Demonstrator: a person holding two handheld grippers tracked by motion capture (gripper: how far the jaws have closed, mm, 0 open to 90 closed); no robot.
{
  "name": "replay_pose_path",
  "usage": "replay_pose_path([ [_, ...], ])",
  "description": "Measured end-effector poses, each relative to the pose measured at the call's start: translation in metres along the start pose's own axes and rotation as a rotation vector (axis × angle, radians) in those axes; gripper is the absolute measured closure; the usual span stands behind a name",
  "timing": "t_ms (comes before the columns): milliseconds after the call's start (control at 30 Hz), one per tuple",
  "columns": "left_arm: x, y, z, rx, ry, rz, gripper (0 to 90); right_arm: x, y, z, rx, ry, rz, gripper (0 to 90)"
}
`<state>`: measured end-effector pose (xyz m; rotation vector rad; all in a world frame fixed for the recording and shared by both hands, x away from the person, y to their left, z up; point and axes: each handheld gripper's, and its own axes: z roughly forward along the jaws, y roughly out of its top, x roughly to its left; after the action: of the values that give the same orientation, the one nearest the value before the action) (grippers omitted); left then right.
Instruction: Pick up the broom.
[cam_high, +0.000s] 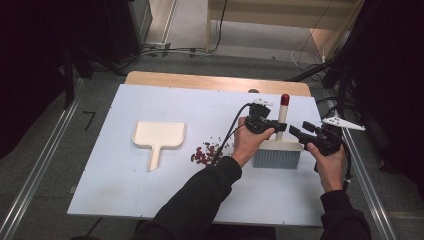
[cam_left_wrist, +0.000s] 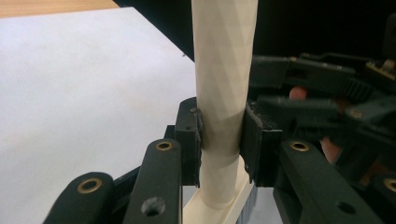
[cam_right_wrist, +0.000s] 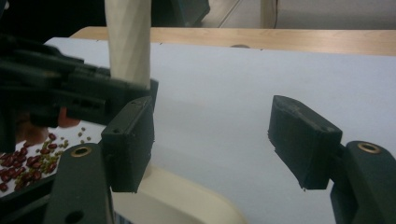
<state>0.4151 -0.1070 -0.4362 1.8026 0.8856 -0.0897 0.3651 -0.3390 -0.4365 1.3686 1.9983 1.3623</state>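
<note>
On table: we see beans unswept, dustpan waiting.
Left gripper: clamps brush handle.
Right gripper: open, empty.

brush: my left gripper's matt black plastic pads clamp its faceted cream plastic handle, red glossy cap, grey bristles | dustpan: smooth cream plastic | table: matt white sheet over a wood top | beans: glossy dark red | my right gripper: matt black plastic, brass rivets
</note>
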Motion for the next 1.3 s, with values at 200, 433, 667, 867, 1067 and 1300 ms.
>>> replay_pose_path([
  [200,0.006,0.005,-0.003,0.001,0.0,0.019,71.8,0.004,-0.002,0.002,0.013,0.03,-0.022,31.0],
  [433,0.004,0.014,-0.005,0.024,-0.014,0.064,71.8,0.007,-0.004,0.005,0.037,0.047,-0.056,31.2],
  [667,0.002,0.015,-0.005,0.032,-0.05,0.1,71.8,0.013,-0.003,0.007,0.06,0.091,-0.126,32.6],
  [867,-0.001,0.016,-0.004,0.043,-0.071,0.123,71.8,0.015,-0.004,0.011,0.095,0.115,-0.158,32.0],
  [1067,-0.003,0.018,-0.003,0.051,-0.098,0.152,71.9,0.018,-0.005,0.013,0.117,0.141,-0.181,31.9],
  [1300,-0.006,0.018,-0.002,0.07,-0.127,0.191,71.8,0.02,-0.006,0.016,0.145,0.17,-0.208,32.0],
])
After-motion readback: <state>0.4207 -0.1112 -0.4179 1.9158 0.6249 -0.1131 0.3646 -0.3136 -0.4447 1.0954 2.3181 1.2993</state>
